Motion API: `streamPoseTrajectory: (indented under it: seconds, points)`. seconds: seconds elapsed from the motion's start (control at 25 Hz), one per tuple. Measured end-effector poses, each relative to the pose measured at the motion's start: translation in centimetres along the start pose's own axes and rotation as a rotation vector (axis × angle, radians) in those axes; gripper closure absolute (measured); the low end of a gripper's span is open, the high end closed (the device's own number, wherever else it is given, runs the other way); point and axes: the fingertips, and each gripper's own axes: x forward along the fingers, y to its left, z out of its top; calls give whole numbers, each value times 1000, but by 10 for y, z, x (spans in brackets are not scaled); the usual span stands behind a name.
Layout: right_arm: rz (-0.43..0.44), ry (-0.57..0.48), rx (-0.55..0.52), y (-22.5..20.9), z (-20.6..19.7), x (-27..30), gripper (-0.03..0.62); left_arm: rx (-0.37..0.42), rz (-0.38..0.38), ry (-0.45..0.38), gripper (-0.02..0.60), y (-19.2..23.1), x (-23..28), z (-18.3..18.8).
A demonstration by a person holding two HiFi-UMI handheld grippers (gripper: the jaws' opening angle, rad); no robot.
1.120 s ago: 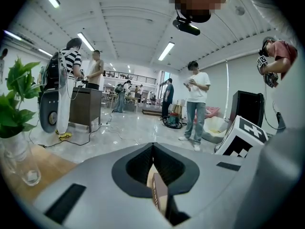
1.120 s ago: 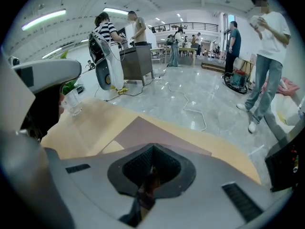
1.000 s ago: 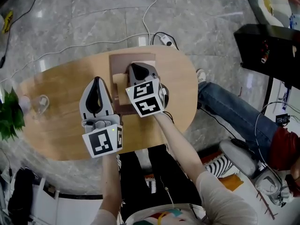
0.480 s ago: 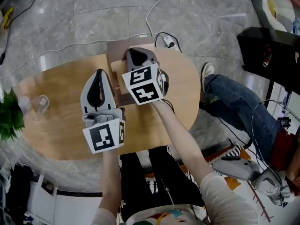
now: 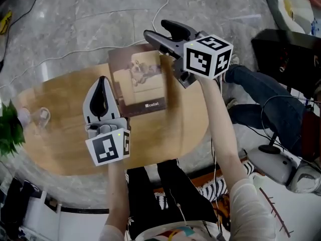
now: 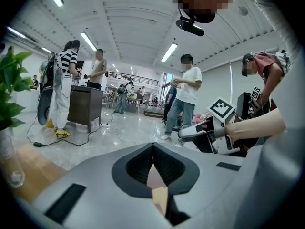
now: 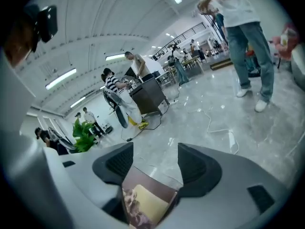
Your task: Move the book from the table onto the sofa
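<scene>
Head view, looking steeply down: an oval wooden table (image 5: pixel 65 129) stands on a grey marbled floor. The book (image 5: pixel 138 82), with a brown cover and a pale picture on it, lies flat on the far side of the table, near the middle.

The left gripper (image 5: pixel 102 80) is held low over the table just beside the book's left edge. Left gripper view: its jaws are closed together with nothing gripped, and a sliver of the book shows below them.

The right gripper (image 5: pixel 156 31) is held higher, above the book's far right corner. Its jaws are opening and stand wide apart. Right gripper view: the book lies below the gap between the jaws, and the pads do not touch it.

A clear glass (image 5: pixel 41 117) stands near the table's left end, next to green plant leaves (image 5: pixel 9 127). A white cable (image 5: pixel 161 11) runs across the floor beyond the table.
</scene>
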Motion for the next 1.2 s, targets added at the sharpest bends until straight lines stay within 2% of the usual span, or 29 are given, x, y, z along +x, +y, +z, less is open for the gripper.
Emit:
streamPoseTrajectory:
  seconds: [0.08, 0.24, 0.32, 0.44, 0.6, 0.8, 0.92, 0.96, 1.04, 1.2]
  points:
    - [107, 97, 95, -20, -11, 3, 318, 1, -10, 1, 574, -5, 3, 0]
    - [301, 382, 270, -47, -55, 4, 319, 16, -42, 6, 574, -17, 7, -2]
    - [386, 479, 305, -47, -73, 3, 319, 16, -49, 17, 574, -21, 10, -8]
    - [496, 548, 306, -40, -87, 7, 319, 10, -51, 29, 574, -25, 15, -17]
    - [553, 614, 344, -37, -101, 17, 319, 4, -64, 28, 574, -34, 18, -22]
    - [544, 706, 404, -34, -115, 23, 321, 2, -75, 36, 574, -38, 17, -30]
    - [570, 786, 317, -25, -123, 23, 334, -18, -59, 38, 574, -35, 16, -33]
    - [579, 801, 297, -22, -125, 22, 366, -21, -54, 38, 574, -35, 16, -33]
    - [601, 787, 293, -15, -121, 22, 398, -19, -49, 37, 574, -35, 15, -31]
    - [659, 678, 310, 6, -99, 25, 421, -8, -51, 19, 574, -34, 11, -21]
